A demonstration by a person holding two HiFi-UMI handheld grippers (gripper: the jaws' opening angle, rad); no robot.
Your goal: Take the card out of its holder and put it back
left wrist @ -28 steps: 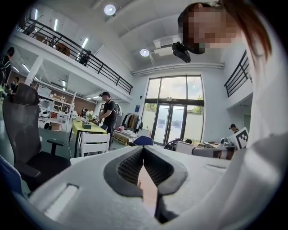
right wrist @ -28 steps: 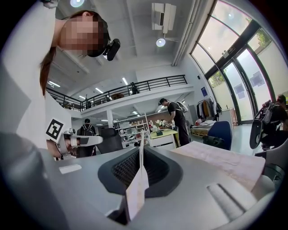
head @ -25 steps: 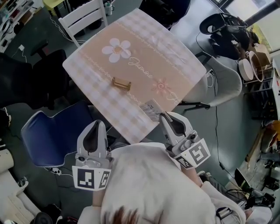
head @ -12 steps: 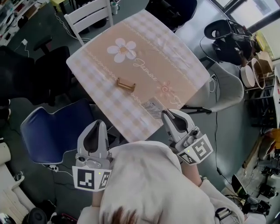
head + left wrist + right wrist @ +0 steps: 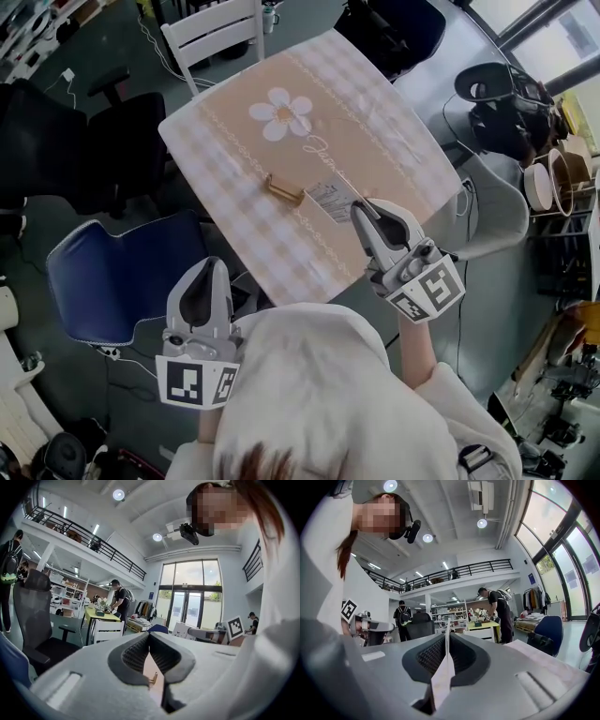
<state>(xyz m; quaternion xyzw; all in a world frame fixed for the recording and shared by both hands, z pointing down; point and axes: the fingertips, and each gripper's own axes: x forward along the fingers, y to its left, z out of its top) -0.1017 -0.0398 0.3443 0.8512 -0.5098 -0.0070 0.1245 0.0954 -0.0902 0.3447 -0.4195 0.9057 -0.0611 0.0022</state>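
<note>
A small wooden card holder (image 5: 284,192) lies empty near the middle of the peach checked tablecloth (image 5: 375,122). My right gripper (image 5: 362,215) is shut on a white printed card (image 5: 328,201), which hangs just right of the holder's end. In the right gripper view the card (image 5: 442,679) shows edge-on, pinched between the pads of the right gripper (image 5: 447,637). My left gripper (image 5: 208,266) stays off the table's near-left edge, its jaws shut with nothing in them. In the left gripper view, below the closed tips of the left gripper (image 5: 149,635), the holder (image 5: 153,680) peeks through.
A white chair (image 5: 220,28) stands at the table's far side. A blue chair (image 5: 112,277) is at its near left, a black office chair (image 5: 56,141) further left and a grey chair (image 5: 487,211) at the right. People stand far off in both gripper views.
My right gripper has carried the card from the table's near edge inward to just beside the holder. The left gripper has hardly shifted.
</note>
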